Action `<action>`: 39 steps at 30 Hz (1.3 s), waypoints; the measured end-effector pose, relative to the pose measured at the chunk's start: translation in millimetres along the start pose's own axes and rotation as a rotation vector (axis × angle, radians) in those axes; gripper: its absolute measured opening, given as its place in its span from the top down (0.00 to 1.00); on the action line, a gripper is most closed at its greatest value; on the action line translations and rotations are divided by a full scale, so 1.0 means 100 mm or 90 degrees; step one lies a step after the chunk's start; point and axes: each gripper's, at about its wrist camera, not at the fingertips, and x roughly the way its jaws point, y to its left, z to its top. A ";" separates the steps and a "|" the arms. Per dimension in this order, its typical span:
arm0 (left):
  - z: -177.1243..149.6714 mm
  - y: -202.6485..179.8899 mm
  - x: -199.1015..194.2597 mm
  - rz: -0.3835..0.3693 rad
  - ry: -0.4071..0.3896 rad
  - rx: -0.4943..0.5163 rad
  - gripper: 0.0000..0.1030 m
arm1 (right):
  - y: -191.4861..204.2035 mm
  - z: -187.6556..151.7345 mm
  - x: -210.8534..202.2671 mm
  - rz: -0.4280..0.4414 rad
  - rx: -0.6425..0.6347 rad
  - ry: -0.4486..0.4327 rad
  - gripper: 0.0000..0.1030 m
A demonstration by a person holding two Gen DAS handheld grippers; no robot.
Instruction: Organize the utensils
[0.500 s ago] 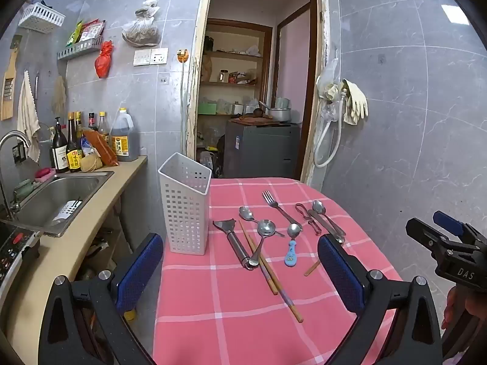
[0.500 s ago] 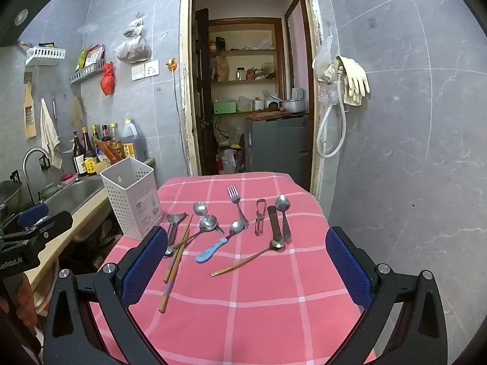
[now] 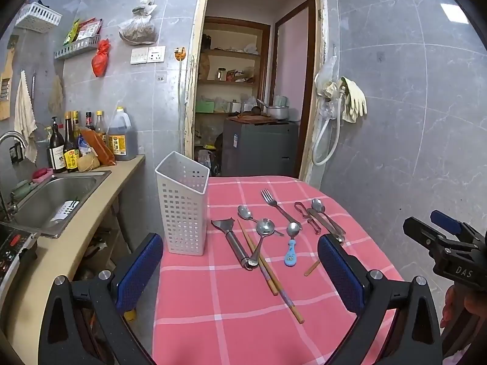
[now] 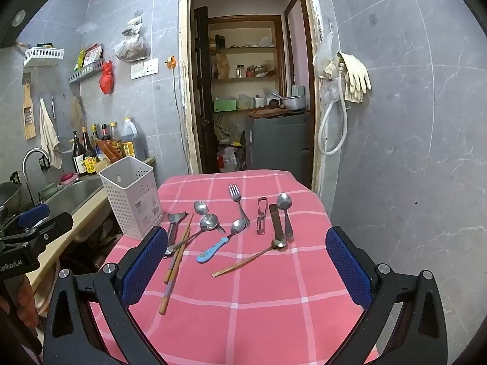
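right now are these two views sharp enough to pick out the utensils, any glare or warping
Left wrist view: sharp, evenly lit; fisheye bends the door frame and blacks out the corners; a bright reflection on the wall tile upper right. Right wrist view: fork and chopsticks crisp on the pink tablecloth, soft shadows, same edge warping.

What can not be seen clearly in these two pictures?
- Holder inside: walls hide its bottom, both views.
- Peeler handle: right view, a finger covers it.
- Long spoon: left view, a finger hides most of it.
- Bottle labels: too small.
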 end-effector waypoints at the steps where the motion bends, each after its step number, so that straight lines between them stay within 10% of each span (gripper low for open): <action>1: -0.05 0.01 0.04 -0.003 0.001 0.003 0.01 | 0.00 0.00 0.01 0.001 0.000 0.001 0.01; 39: -0.07 0.01 0.07 -0.001 0.008 0.004 0.01 | 0.02 -0.06 0.14 0.006 0.007 0.020 0.01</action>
